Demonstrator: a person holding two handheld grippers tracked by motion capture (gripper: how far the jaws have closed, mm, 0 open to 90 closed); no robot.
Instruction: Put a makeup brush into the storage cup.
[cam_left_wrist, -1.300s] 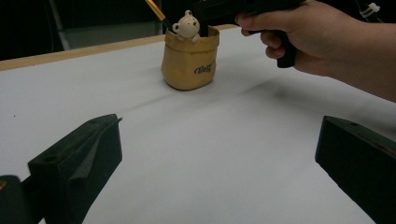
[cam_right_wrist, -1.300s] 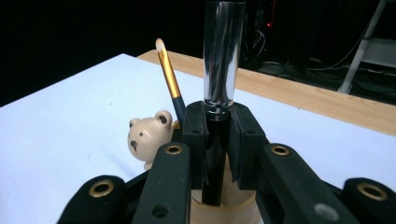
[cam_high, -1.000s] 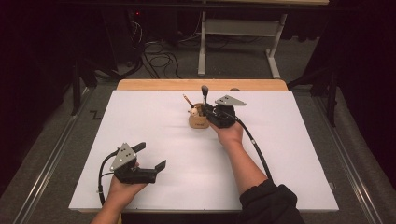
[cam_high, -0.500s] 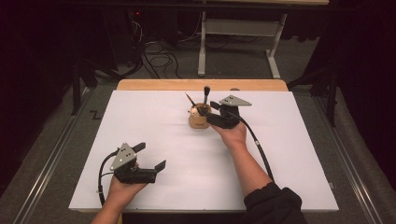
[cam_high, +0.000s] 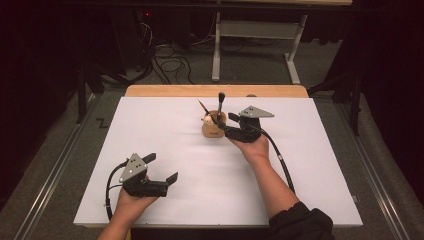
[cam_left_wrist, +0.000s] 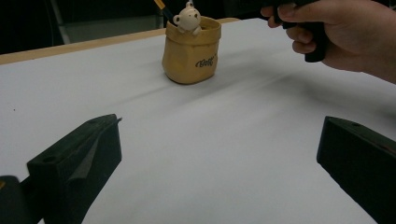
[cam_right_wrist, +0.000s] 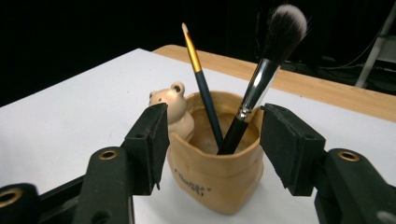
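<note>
**Right gripper at the cup, fingers apart**

The cup (cam_high: 214, 127), a tan holder with a small bear (cam_right_wrist: 172, 108) at its rim, stands on the white surface (cam_high: 165, 130) near the far edge, about midway across. Two brushes stand in it: a thick makeup brush (cam_right_wrist: 261, 79) with a black handle, silver ferrule and dark, white-tipped bristles, and a thin brush (cam_right_wrist: 201, 84) with a yellow and dark blue shaft. Both lean against the cup's inner wall and cross low down inside it.

The right gripper (cam_right_wrist: 212, 135) sits just beside the cup, on its right in the high view. Its fingers (cam_right_wrist: 152, 140) are apart, one to each side of the cup's mouth, and hold nothing. Whether the pads touch the cup's wall cannot be told. The makeup brush's handle rises between them, nearer the right-hand one in the right gripper view.

The left gripper (cam_high: 161, 172) rests low at the near left of the surface, well apart from the cup. Its fingers (cam_left_wrist: 88, 154) are wide apart and empty, pointing toward the cup across bare white surface. The right hand (cam_left_wrist: 336, 37) shows beyond them.
</note>
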